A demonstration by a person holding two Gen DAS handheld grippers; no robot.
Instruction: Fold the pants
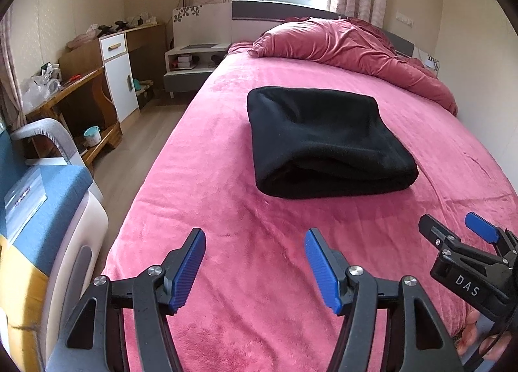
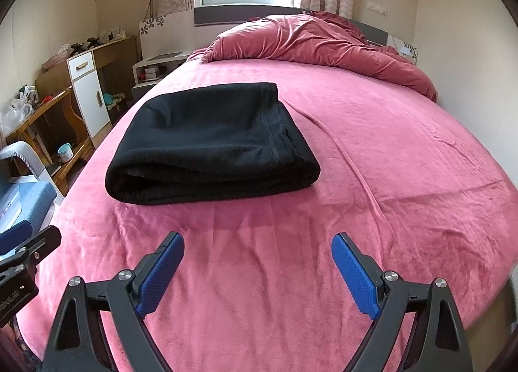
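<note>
1. The folded black pants lie on the pink bed, ahead of both my grippers, long side running left to right.
2. My left gripper and right gripper have jaws apart, holding nothing, about equally near.

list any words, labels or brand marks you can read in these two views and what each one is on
"DAS": white letters on the black body of the right gripper, seen in the left wrist view.
White lettering on the body of the left gripper, at the right wrist view's left edge: cut off and blurred, not readable.
Label on the clear pouch: too blurred to read.
</note>
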